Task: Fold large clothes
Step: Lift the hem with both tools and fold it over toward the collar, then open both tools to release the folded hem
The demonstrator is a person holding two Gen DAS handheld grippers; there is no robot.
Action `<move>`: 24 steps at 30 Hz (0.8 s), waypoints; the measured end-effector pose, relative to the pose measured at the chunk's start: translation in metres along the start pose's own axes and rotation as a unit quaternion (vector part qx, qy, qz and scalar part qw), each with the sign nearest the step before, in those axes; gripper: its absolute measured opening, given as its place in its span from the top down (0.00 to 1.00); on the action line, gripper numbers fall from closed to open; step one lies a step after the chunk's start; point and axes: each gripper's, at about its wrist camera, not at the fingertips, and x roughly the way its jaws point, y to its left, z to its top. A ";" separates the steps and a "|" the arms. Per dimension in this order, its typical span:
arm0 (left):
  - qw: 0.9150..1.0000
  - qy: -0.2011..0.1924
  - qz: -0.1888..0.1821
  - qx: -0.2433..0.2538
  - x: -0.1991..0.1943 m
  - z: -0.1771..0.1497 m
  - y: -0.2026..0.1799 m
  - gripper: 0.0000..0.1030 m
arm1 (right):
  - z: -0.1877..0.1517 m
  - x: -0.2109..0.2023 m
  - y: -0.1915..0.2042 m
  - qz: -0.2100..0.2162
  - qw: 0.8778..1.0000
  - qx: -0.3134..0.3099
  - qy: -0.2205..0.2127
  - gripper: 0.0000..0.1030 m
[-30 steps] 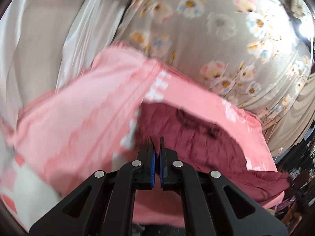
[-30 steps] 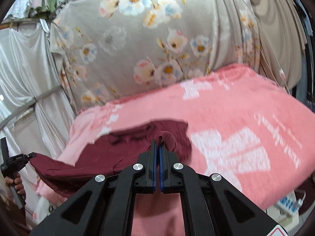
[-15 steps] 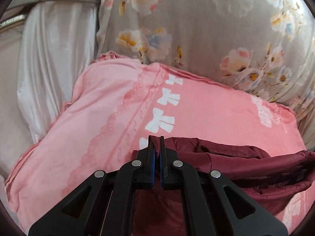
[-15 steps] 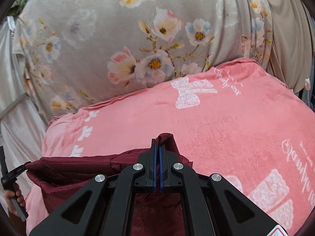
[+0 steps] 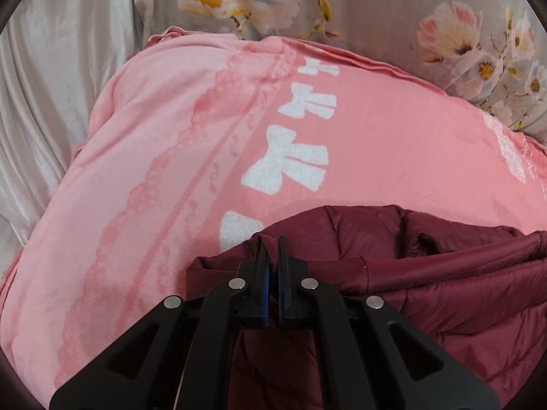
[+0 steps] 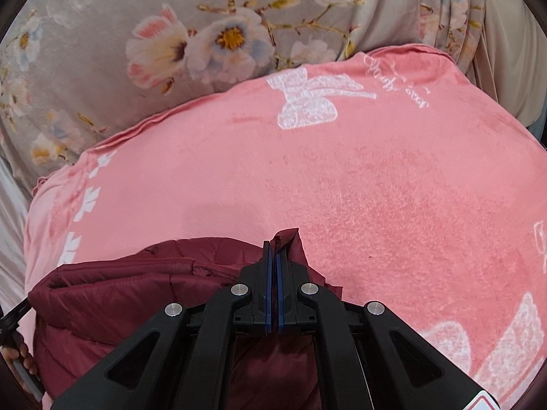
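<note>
A dark red quilted jacket [image 5: 427,280] lies bunched on a pink blanket [image 5: 164,157] with white bow prints. My left gripper [image 5: 272,242] is shut on a fold of the jacket's left edge. My right gripper [image 6: 273,246] is shut on a fold of the jacket [image 6: 112,294] at its right edge, over the pink blanket [image 6: 376,184]. The jacket stretches between the two grippers, low over the blanket. The part of the jacket beneath the gripper bodies is hidden.
A grey floral sheet [image 6: 191,27] hangs behind the blanket, also in the left wrist view [image 5: 410,10]. A shiny white curtain [image 5: 51,78] hangs at the left. The other hand and its gripper handle [image 6: 13,345] show at the right wrist view's left edge.
Both grippers, still shut on the jacket, have moved forward and down toward the blanket. The jacket has gone from hanging to resting low over the blanket.
</note>
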 end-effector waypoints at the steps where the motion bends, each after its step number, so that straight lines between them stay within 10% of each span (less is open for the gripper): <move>1: 1.000 0.002 0.000 0.002 0.004 0.000 -0.001 0.98 | -0.002 0.006 0.000 -0.002 1.000 0.000 0.004 0.99; 24: 1.000 0.000 -0.014 0.001 0.051 -0.008 -0.010 0.94 | -0.023 0.058 -0.001 -0.019 0.999 -0.035 0.023 0.96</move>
